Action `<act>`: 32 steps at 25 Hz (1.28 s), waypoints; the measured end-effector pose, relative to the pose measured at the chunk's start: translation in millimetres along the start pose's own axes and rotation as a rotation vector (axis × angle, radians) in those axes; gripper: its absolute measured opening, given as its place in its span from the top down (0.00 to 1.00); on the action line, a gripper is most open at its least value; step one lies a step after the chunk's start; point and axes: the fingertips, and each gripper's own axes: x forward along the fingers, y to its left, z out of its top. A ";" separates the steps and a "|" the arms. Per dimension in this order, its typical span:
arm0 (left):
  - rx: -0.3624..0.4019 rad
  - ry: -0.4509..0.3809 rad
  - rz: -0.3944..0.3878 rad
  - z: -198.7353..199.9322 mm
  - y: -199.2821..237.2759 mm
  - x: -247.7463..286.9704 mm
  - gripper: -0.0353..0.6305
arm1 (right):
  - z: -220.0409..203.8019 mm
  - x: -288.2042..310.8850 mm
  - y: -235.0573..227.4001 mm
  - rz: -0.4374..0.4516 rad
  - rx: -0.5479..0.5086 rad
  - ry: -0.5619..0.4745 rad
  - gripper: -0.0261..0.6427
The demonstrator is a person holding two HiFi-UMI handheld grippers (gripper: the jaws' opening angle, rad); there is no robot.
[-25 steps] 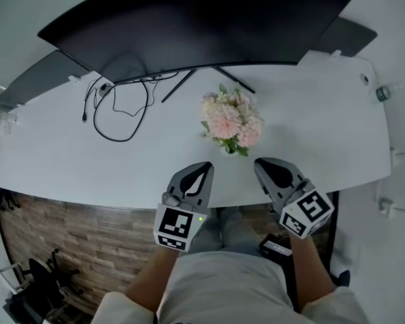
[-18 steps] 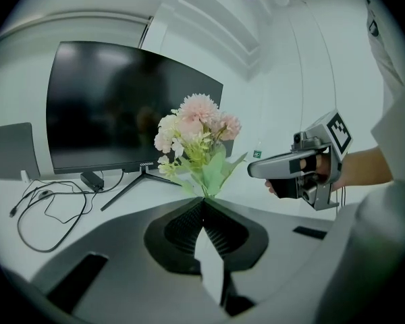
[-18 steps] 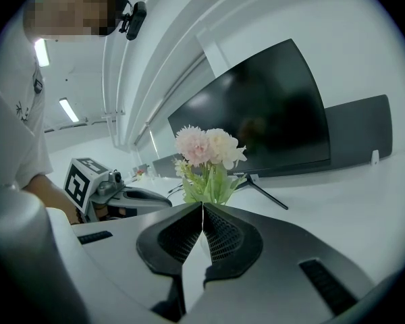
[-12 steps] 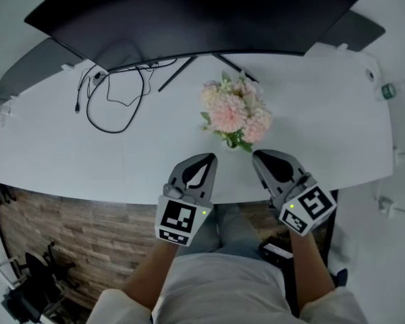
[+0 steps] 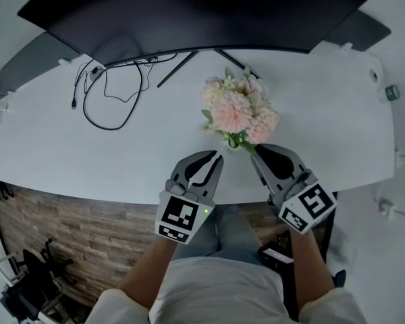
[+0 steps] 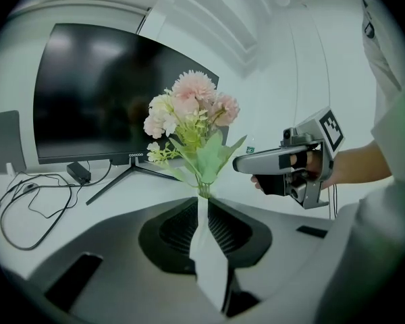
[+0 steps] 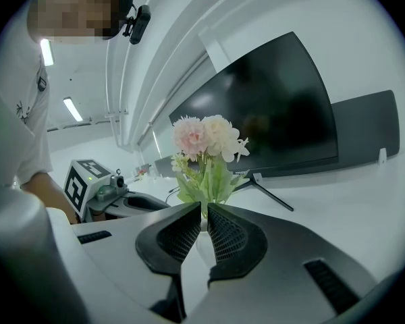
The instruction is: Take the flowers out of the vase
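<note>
The monitor [image 6: 108, 86] bears a small pale brand mark [image 6: 136, 156] at the middle of its lower bezel, too small to read surely; the left marker cube [image 5: 175, 221] and the right marker cube [image 5: 312, 208] show black-and-white square code patterns, not letters; nothing else is legible.

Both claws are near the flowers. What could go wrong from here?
The vase looks small and stands near the front edge of the desk; pulling the flowers without steadying it may tip it.
The left claw is just opening, nothing between its jaws, and the right claw is shut; either may push the stems instead of gripping.
</note>
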 end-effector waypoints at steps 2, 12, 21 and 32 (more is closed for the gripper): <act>0.007 0.014 -0.018 -3.2 -2.1 3.1 0.85 | -0.2 1.2 -0.5 0.003 -0.002 -0.002 0.90; 0.049 0.062 -0.057 -16.7 -5.2 22.3 0.67 | -3.2 14.7 -2.1 0.018 -0.003 0.006 0.74; 0.077 0.079 -0.072 -20.0 -5.0 42.9 0.61 | -1.9 33.8 -4.8 0.043 -0.004 0.012 0.69; 0.109 0.095 -0.103 -23.3 -7.2 65.9 0.57 | -7.2 52.9 -6.6 0.065 0.011 0.022 0.67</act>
